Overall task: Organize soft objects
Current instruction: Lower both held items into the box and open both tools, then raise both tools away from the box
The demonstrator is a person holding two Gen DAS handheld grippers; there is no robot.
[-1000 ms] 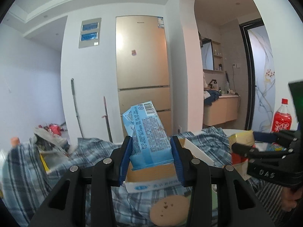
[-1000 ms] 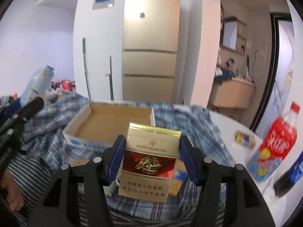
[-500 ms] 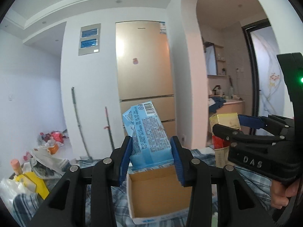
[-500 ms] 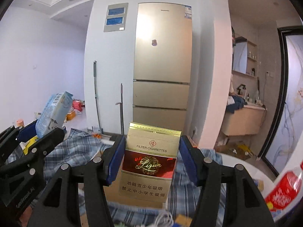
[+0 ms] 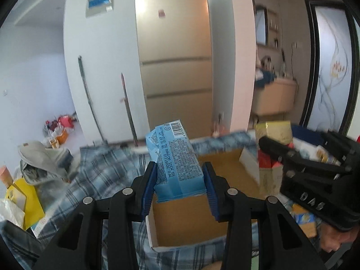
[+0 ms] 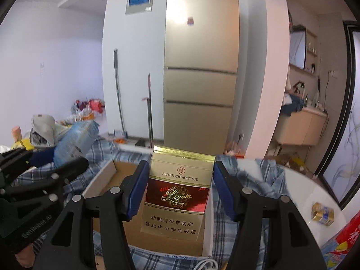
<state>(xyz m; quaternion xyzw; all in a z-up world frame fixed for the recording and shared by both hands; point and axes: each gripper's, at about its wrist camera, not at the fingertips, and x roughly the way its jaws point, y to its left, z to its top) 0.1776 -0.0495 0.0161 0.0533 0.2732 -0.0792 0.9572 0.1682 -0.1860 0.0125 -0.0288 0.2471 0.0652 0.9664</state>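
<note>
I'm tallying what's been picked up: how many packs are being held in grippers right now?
2. A blue tissue pack in the left gripper; a gold cigarette pack in the right gripper, both over the cardboard box. Others may lie hidden.

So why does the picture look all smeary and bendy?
Left wrist view: the checked cloth and cardboard box smear with motion blur, while the gripped blue pack stays sharp. Right wrist view: the fisheye lens bows the fridge, with glare near its top; the cigarette pack is crisp.
</note>
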